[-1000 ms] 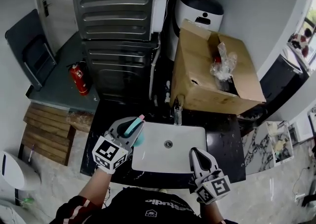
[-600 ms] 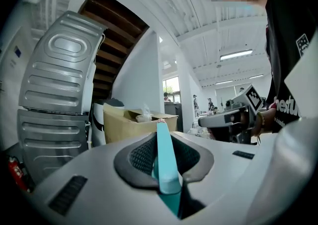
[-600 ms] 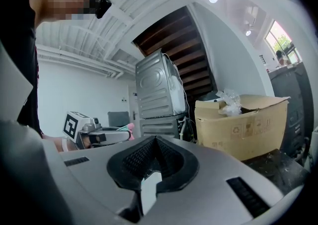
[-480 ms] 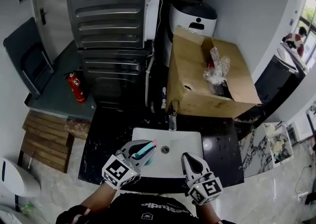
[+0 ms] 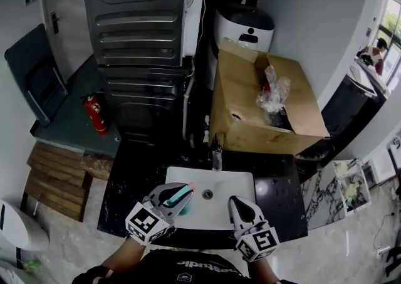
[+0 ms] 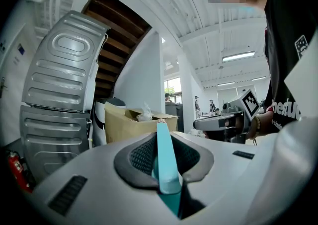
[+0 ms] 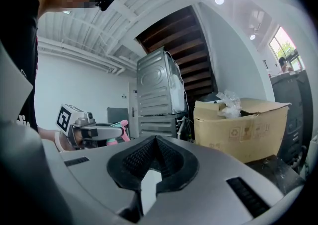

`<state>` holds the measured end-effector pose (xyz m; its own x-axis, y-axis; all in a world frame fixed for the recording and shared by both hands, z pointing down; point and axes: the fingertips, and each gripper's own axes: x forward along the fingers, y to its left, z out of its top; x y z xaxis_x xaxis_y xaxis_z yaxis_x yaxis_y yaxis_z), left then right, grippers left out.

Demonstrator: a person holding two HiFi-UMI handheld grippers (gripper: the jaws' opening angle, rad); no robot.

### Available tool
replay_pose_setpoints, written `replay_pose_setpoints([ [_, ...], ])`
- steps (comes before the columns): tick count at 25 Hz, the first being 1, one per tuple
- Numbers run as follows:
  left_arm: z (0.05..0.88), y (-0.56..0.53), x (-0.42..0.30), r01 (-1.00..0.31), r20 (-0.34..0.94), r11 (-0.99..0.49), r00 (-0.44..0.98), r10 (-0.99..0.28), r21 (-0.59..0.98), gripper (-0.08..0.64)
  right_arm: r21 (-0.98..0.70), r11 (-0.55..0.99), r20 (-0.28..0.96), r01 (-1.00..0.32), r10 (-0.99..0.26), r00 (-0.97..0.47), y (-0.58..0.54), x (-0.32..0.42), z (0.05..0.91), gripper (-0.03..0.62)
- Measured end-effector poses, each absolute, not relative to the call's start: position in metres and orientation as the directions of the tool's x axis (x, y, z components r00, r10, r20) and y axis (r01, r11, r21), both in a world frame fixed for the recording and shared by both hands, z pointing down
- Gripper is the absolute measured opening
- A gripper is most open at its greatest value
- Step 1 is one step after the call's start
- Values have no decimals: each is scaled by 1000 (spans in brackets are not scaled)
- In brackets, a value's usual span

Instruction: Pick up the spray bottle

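The spray bottle point(image 5: 180, 197) is teal with a pink tip and lies along the jaws of my left gripper point(image 5: 178, 190), which is shut on it. Together they hover over the front left corner of the white sink point(image 5: 239, 182). In the left gripper view the teal bottle point(image 6: 166, 165) stands clamped between the dark pads of the left gripper point(image 6: 161, 138). My right gripper point(image 5: 237, 204) hovers over the sink's front edge, shut with nothing in it. In the right gripper view its pads point(image 7: 171, 155) meet at the tip, and the left gripper point(image 7: 94, 130) with the bottle's pink end point(image 7: 120, 128) shows at the left.
A faucet point(image 5: 216, 151) stands behind the sink in a black countertop point(image 5: 135, 176). An open cardboard box point(image 5: 250, 113) with a plastic bag sits at the back right. Stacked grey machines point(image 5: 141, 32) rise behind, a red fire extinguisher point(image 5: 94, 113) to their left.
The left gripper, still holding the bottle, drew back from the sink's left side toward the person, ending over the front left corner. The right gripper hardly moved.
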<state>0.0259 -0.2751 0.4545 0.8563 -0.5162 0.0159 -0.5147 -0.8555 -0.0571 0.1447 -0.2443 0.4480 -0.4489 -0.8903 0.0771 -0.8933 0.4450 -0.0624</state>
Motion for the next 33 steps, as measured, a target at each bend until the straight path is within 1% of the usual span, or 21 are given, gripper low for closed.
replay_pose_setpoints([
  [17, 460, -276, 19, -541, 20, -841, 841, -541, -36, 75, -69, 457, 78, -887, -884, -462, -246, 145, 454, 37],
  [33, 459, -276, 18, -527, 22, -849, 849, -528, -38, 75, -70, 457, 80, -887, -884, -461, -245, 142, 449, 37],
])
